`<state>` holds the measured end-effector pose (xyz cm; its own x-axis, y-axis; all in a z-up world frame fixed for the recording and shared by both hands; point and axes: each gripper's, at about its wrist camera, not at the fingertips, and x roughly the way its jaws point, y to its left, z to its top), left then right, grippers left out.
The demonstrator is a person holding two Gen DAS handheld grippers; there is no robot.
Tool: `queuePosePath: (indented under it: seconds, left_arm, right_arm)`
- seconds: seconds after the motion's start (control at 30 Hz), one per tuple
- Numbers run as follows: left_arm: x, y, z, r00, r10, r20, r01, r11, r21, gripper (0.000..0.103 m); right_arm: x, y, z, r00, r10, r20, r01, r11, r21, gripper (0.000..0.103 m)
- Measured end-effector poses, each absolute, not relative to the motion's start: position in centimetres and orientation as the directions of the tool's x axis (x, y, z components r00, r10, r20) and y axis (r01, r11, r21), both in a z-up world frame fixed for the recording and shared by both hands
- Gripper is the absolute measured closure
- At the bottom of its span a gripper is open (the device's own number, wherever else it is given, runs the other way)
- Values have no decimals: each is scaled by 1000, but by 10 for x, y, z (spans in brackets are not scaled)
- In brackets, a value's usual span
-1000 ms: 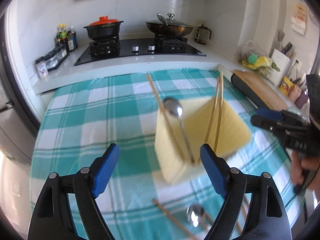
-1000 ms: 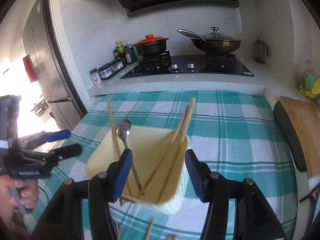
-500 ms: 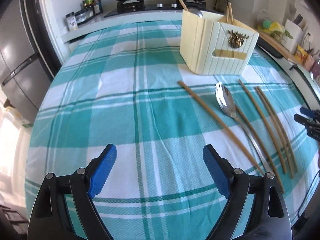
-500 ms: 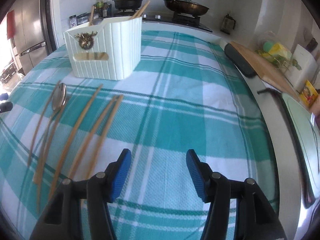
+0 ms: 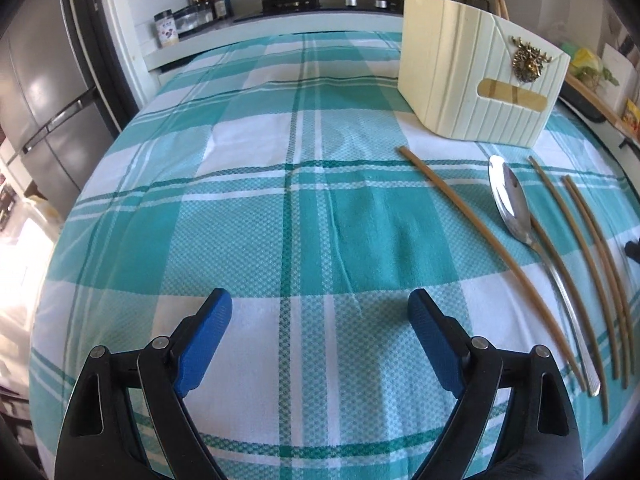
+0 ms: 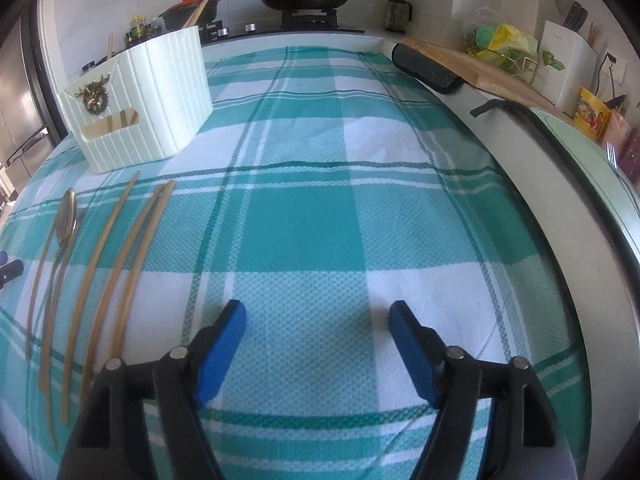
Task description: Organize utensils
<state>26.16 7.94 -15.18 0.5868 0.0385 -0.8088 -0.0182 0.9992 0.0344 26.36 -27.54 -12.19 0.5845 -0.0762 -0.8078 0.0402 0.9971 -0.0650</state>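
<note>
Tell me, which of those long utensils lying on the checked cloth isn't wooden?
The spoon. It is shiny metal with a broad bowl, while the chopsticks lying alongside it are plain thin brown sticks.

I see a woven cloth (image 5: 304,208), matt with a waffle-like weave. The holder (image 5: 472,80) looks like ribbed cream plastic with a glossy gold-coloured ornament (image 5: 528,58). The chopsticks (image 5: 484,248) look like matt wood or bamboo, the spoon (image 5: 516,208) polished metal. My pads (image 6: 220,352) are matt blue, finely textured, on black plastic.
</note>
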Motion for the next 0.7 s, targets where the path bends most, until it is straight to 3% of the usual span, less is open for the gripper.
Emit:
queuePosePath:
  seconds: [0.17, 0.7]
  left_arm:
    - [273, 87, -158, 568, 37, -822, -67, 998, -1, 0]
    - [277, 87, -159, 570, 34, -821, -78, 997, -13, 0]
  right_arm:
    - [272, -282, -125, 570, -82, -818, 78, 996, -46, 5]
    - [273, -282, -125, 571, -69, -818, 75, 997, -32, 2]
